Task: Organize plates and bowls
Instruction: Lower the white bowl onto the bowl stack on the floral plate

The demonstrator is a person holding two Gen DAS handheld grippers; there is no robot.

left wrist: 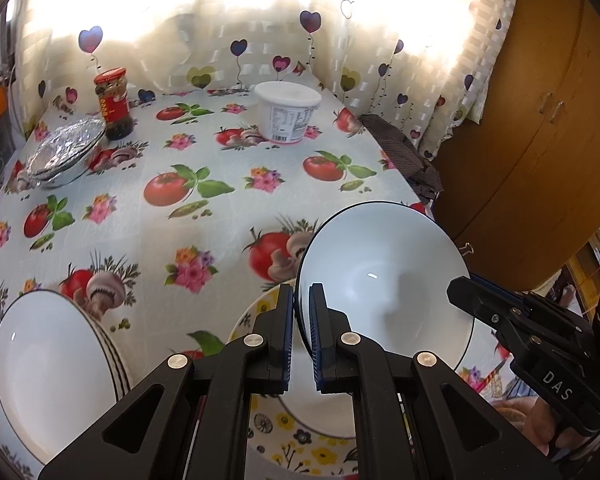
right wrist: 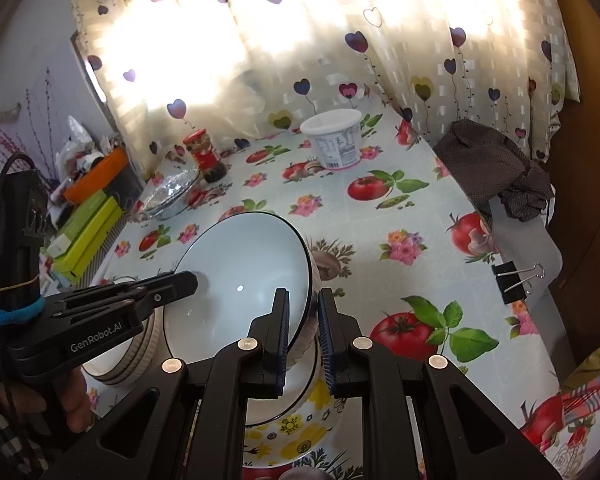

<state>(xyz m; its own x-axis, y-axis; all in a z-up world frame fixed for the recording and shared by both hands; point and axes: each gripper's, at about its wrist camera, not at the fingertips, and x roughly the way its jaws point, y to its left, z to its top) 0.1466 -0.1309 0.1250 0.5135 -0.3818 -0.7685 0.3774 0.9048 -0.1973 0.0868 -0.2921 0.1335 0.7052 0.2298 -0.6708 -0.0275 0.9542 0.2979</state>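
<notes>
A white bowl with a thin black rim [left wrist: 384,280] [right wrist: 240,284] is held tilted above a yellow-flowered plate [left wrist: 292,432] [right wrist: 288,428]. My left gripper [left wrist: 301,312] is shut on the bowl's left rim. My right gripper [right wrist: 303,316] is shut on its right rim, and it shows in the left wrist view [left wrist: 464,284] at the bowl's far edge. A stack of white black-rimmed bowls [left wrist: 56,364] [right wrist: 128,364] sits to the left on the table.
On the tomato-print tablecloth [left wrist: 204,216] stand a foil-covered dish [left wrist: 66,152], a red-lidded jar [left wrist: 114,100] and a white tub [left wrist: 288,114] at the back. A dark cloth [right wrist: 496,168] and a binder clip [right wrist: 514,280] lie at the right edge. Curtains hang behind.
</notes>
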